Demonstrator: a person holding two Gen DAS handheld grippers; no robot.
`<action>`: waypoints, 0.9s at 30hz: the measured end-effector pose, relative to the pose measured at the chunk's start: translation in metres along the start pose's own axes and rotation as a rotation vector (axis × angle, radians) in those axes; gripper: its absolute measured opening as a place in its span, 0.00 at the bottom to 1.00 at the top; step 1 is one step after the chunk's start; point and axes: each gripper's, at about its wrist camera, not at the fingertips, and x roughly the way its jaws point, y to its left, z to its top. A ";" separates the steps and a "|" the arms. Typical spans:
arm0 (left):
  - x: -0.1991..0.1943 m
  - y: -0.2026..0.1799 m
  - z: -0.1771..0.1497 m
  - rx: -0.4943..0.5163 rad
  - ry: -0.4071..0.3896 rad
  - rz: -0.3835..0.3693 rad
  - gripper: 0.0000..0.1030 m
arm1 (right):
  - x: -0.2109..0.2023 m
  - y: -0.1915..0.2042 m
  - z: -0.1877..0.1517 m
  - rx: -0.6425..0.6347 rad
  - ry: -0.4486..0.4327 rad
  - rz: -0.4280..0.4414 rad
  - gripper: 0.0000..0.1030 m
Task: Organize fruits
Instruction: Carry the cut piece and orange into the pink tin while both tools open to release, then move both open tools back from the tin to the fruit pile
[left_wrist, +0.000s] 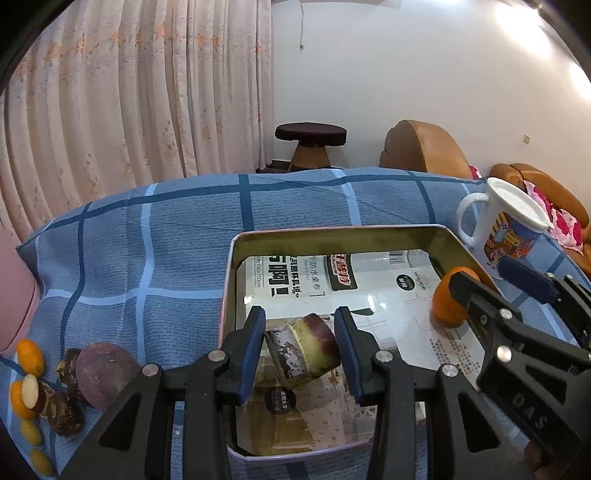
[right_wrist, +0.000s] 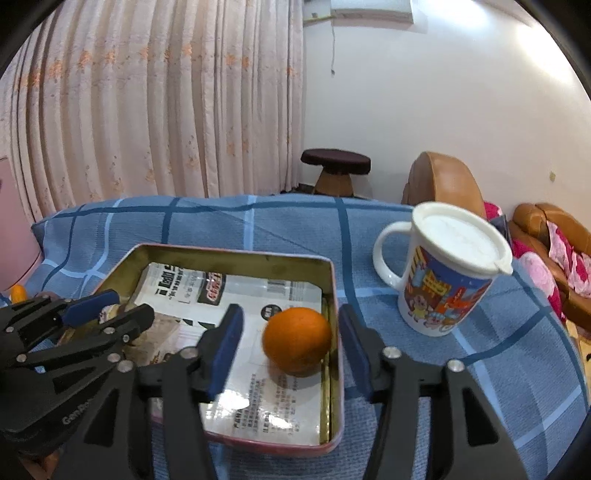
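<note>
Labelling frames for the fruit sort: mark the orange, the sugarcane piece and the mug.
orange (right_wrist: 297, 339), right wrist view, middle of its peel.
sugarcane piece (left_wrist: 310, 349), left wrist view, its green-purple side.
mug (right_wrist: 443, 295), right wrist view, its printed wall.

Orange (right_wrist: 297, 340) and sugarcane chunk (left_wrist: 304, 349) (lying tilted) inside tin (right_wrist: 236, 255).

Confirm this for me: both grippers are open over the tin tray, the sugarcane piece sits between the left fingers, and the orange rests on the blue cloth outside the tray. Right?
Not quite. The orange is inside the tin tray, against its right wall, not on the blue cloth; the right wrist view shows it. The rest holds: left gripper and right gripper are open, sugarcane piece between the left fingers.
</note>
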 end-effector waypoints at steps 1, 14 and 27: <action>0.000 0.000 0.000 -0.001 -0.002 0.007 0.40 | -0.001 -0.001 0.000 0.005 -0.009 -0.001 0.70; -0.032 -0.003 0.000 0.023 -0.145 0.058 0.70 | -0.012 -0.026 0.002 0.131 -0.071 -0.007 0.88; -0.045 0.027 -0.012 0.010 -0.158 0.139 0.71 | -0.024 -0.028 -0.005 0.151 -0.110 -0.033 0.88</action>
